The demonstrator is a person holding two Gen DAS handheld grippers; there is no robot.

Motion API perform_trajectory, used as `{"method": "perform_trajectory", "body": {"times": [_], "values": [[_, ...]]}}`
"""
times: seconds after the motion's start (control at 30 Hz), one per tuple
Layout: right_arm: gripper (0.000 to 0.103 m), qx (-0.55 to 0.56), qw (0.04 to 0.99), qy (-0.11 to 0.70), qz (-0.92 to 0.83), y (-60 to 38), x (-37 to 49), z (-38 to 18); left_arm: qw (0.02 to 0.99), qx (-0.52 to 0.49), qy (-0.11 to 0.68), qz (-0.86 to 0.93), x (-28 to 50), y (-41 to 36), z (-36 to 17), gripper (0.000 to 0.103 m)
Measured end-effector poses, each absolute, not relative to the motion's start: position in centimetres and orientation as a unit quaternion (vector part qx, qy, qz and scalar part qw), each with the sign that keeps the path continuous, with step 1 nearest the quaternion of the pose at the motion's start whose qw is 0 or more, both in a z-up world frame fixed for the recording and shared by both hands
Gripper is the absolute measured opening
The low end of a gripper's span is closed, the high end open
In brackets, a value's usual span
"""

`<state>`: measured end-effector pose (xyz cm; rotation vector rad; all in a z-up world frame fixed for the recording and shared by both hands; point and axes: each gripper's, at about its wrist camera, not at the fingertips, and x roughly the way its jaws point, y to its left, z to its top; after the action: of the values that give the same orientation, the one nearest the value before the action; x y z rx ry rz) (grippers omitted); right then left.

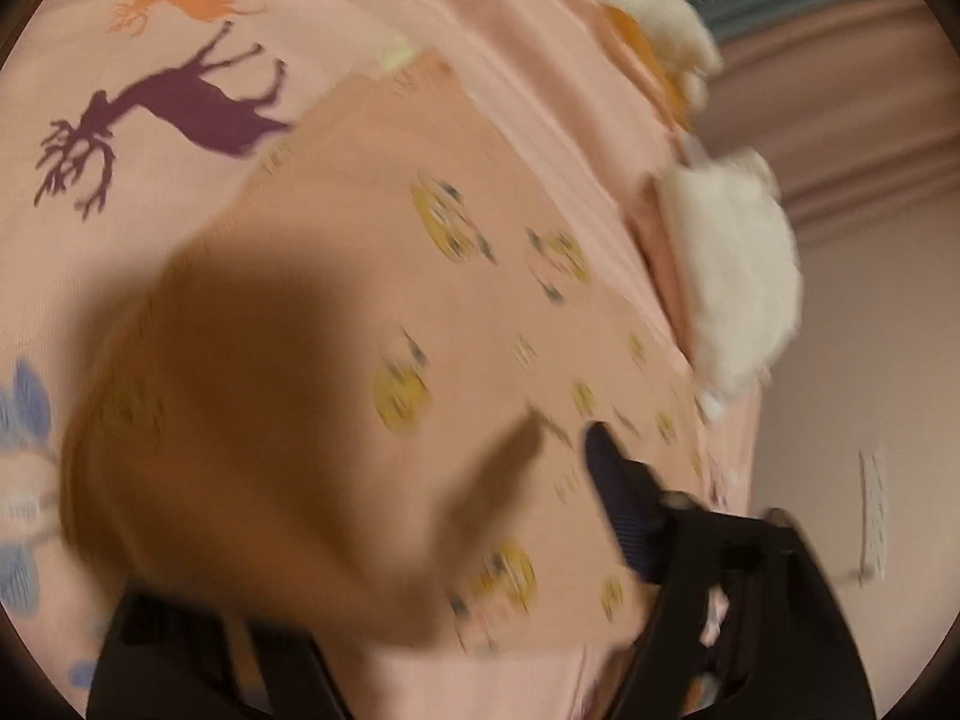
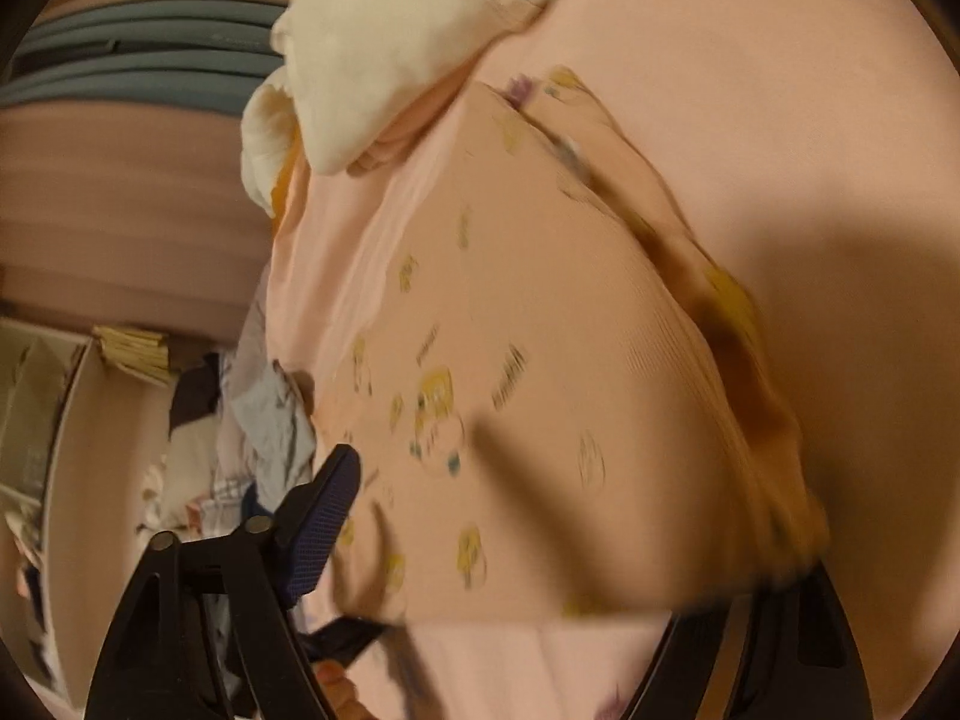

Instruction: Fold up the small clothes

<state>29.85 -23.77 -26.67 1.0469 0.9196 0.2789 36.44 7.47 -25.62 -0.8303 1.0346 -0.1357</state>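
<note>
Your left claw [image 1: 432,516], jaws parted, hovers over the limp, light peach garment [image 1: 480,312]; pinch its hem at five o'clock.

Your garment [image 1: 540,312] [image 2: 540,330]: peach-pink, fine rib, w/ scattered yellow cartoon prints & small dark text marks. Sheet [image 1: 420,12] [image 2: 750,60] under it: paler pink; purple deer [image 1: 180,114], orange deer [image 1: 180,3], blue leaf motif [image 1: 24,408]. Folded pile [image 1: 732,288] [image 2: 384,42]: cream-white, orange patch. Your gripper fingers [image 1: 624,498] [image 2: 318,522]: black, navy textured pads.
</note>
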Motion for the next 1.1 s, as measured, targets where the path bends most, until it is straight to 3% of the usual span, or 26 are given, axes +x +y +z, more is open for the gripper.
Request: {"method": "perform_trajectory", "body": {"times": [0.03, 0.07, 0.1, 0.3, 0.5, 0.6, 0.63, 0.7, 0.8, 0.97, 1.1], "values": [[0.057, 0.456, 0.774, 0.422, 0.123, -23.5, 30.2, -26.5, 0.786, -0.378, 0.487, -0.047, 36.7, 7.8, -25.7, 0.038], [0.028, 0.427, 0.789, 0.429, 0.108, -23.4, 30.4, -26.5, 0.795, -0.343, 0.499, -0.034, 37.2, 7.4, -25.6, 0.022], [0.010, 0.407, 0.797, 0.436, 0.092, -23.5, 30.4, -26.8, 0.801, -0.325, 0.501, -0.035, 37.2, 7.3, -25.5, 0.016], [0.008, 0.429, 0.788, 0.420, 0.138, -24.7, 29.0, -25.8, 0.839, -0.268, 0.473, -0.022, 33.6, 7.1, -22.7, 0.007], [0.008, 0.390, 0.797, 0.430, 0.165, -24.1, 23.8, -23.4, 0.887, -0.193, 0.419, -0.013, 26.0, 9.1, -19.6, 0.007], [0.008, 0.385, 0.795, 0.436, 0.173, -23.9, 21.2, -23.8, 0.886, -0.174, 0.428, -0.039, 25.3, 8.6, -20.2, 0.005], [0.008, 0.378, 0.796, 0.441, 0.169, -23.9, 20.9, -24.1, 0.872, -0.199, 0.444, -0.059, 25.5, 8.8, -21.0, 0.009], [0.008, 0.375, 0.793, 0.460, 0.137, -23.9, 21.0, -25.0, 0.834, -0.284, 0.464, -0.094, 25.9, 9.6, -23.0, 0.040], [0.008, 0.433, 0.753, 0.476, 0.133, -24.8, 20.9, -27.2, 0.803, -0.371, 0.455, -0.101, 26.7, 10.4, -25.2, 0.054], [0.010, 0.421, 0.757, 0.480, 0.138, -25.1, 20.9, -27.2, 0.809, -0.380, 0.442, -0.078, 28.9, 10.8, -26.7, 0.057], [0.012, 0.394, 0.769, 0.484, 0.136, -24.5, 21.4, -26.9, 0.822, -0.383, 0.417, -0.060, 30.8, 10.7, -26.3, 0.073]]}}
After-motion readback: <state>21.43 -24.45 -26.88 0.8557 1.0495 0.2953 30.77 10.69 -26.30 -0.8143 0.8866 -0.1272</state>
